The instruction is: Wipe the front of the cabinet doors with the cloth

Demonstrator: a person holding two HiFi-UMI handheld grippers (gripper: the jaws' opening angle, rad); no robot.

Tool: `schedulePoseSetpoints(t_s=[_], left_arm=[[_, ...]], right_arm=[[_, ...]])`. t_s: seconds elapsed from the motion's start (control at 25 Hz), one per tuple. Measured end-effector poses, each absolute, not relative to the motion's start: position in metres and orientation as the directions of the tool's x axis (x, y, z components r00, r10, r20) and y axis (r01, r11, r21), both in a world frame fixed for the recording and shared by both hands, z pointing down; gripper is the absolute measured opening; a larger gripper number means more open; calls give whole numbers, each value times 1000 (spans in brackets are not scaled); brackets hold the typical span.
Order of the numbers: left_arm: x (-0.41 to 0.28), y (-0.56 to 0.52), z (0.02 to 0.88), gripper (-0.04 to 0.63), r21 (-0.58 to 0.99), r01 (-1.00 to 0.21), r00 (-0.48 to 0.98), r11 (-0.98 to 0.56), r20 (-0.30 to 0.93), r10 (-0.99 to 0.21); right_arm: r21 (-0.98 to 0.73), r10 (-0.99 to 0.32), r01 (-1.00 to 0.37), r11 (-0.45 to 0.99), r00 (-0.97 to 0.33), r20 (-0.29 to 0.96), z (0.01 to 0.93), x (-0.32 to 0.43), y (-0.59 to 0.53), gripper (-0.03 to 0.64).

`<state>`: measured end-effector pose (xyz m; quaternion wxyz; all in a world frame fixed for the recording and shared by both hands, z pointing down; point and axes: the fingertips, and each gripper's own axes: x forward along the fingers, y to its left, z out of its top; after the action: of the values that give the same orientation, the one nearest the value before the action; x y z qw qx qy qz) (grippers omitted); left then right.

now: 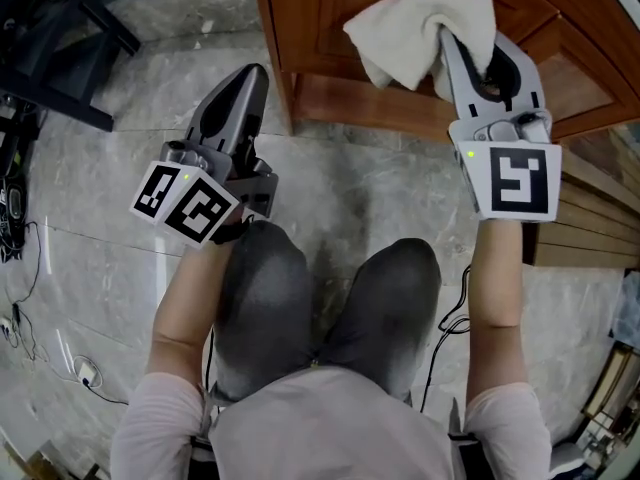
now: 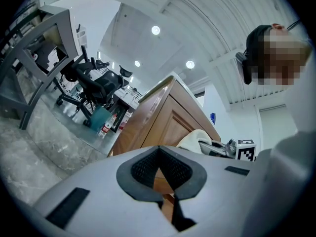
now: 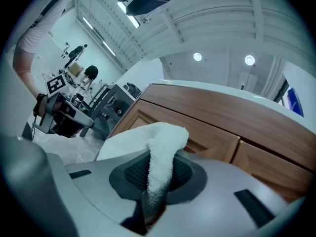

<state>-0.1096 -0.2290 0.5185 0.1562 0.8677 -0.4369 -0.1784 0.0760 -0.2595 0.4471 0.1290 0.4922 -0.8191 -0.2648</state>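
A white cloth [image 1: 415,30] is bunched against the brown wooden cabinet door [image 1: 345,8] at the top of the head view. My right gripper [image 1: 452,43] is shut on a fold of the cloth [image 3: 160,154], which hangs out between its jaws in front of the door panels [image 3: 222,137]. My left gripper [image 1: 250,76] is shut and holds nothing. It hovers over the floor to the left of the cabinet corner, apart from the cloth. In the left gripper view the cabinet [image 2: 163,122] and the cloth [image 2: 190,141] show beyond the closed jaws.
The grey stone floor [image 1: 130,88] lies under both arms, with my knees [image 1: 330,298] below. A dark metal frame [image 1: 70,38] stands at the upper left. Cables [image 1: 30,298] trail along the left edge. Office chairs [image 2: 94,85] stand further off.
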Motion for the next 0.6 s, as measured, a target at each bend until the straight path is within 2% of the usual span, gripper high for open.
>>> schedulePoseSetpoints(t_s=[0.32, 0.6], left_arm=[[-101, -225, 518, 18, 425, -702, 561, -571, -165, -811], [-101, -226, 520, 17, 432, -701, 558, -568, -165, -814]], right_arm=[[529, -919, -791, 307, -390, -49, 453, 131, -253, 71], [527, -928, -797, 296, -371, -39, 458, 139, -251, 71]])
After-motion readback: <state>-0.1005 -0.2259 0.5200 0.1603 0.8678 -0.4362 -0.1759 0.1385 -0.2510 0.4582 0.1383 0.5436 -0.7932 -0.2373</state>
